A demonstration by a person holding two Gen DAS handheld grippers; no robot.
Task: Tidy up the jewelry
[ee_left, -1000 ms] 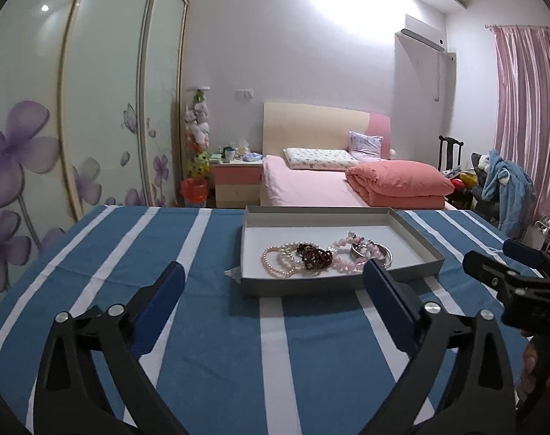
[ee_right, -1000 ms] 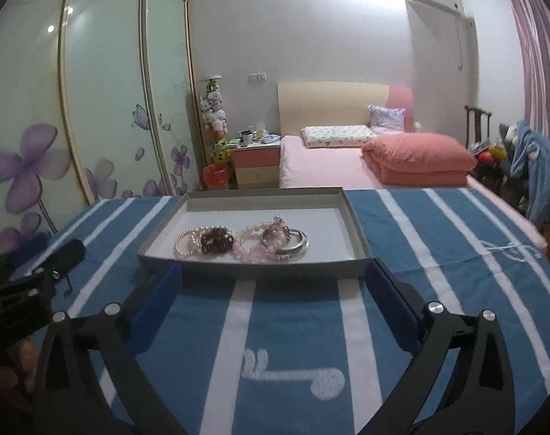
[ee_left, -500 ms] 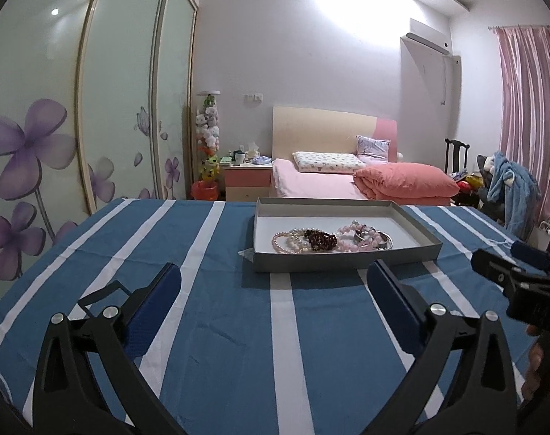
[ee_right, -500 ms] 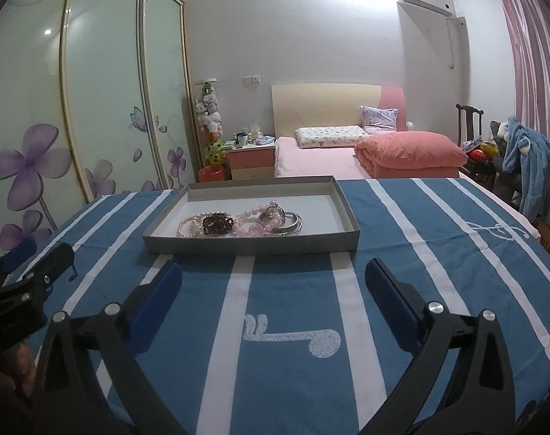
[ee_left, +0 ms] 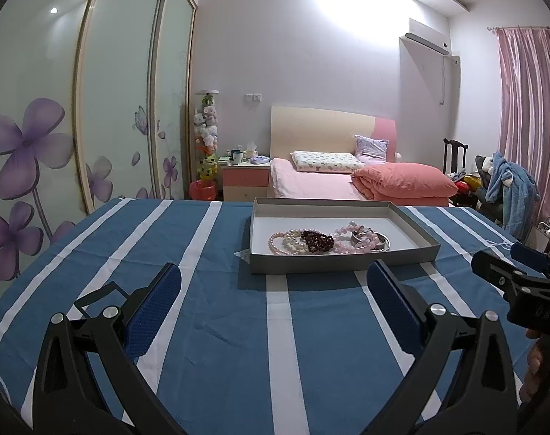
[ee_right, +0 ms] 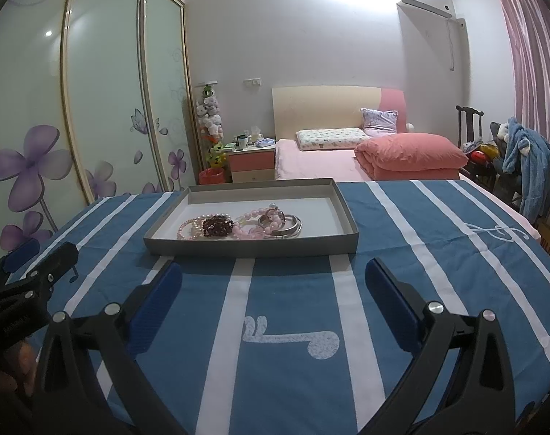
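A shallow grey tray (ee_left: 344,264) (ee_right: 249,248) stands on the blue striped cloth ahead of both grippers. In it lie a pearl bracelet (ee_left: 284,244) (ee_right: 189,227), a dark red bead bracelet (ee_left: 316,241) (ee_right: 218,225), a pink bead bracelet (ee_left: 351,239) (ee_right: 255,223) and silver bangles (ee_left: 378,241) (ee_right: 287,225), bunched together. My left gripper (ee_left: 275,293) is open and empty, short of the tray. My right gripper (ee_right: 273,290) is open and empty, also short of the tray. Each gripper shows at the edge of the other's view.
The table is covered by a blue cloth with white stripes (ee_left: 209,326) (ee_right: 438,272). A bed with a pink duvet (ee_left: 402,181), a nightstand (ee_left: 244,177) and a wardrobe with flower doors (ee_left: 39,145) stand behind. A chair with blue clothing (ee_right: 525,166) is at the right.
Both grippers have drawn back from the tray and risen a little, so the tray looks smaller and farther. The jewelry has not moved. Both stay open.
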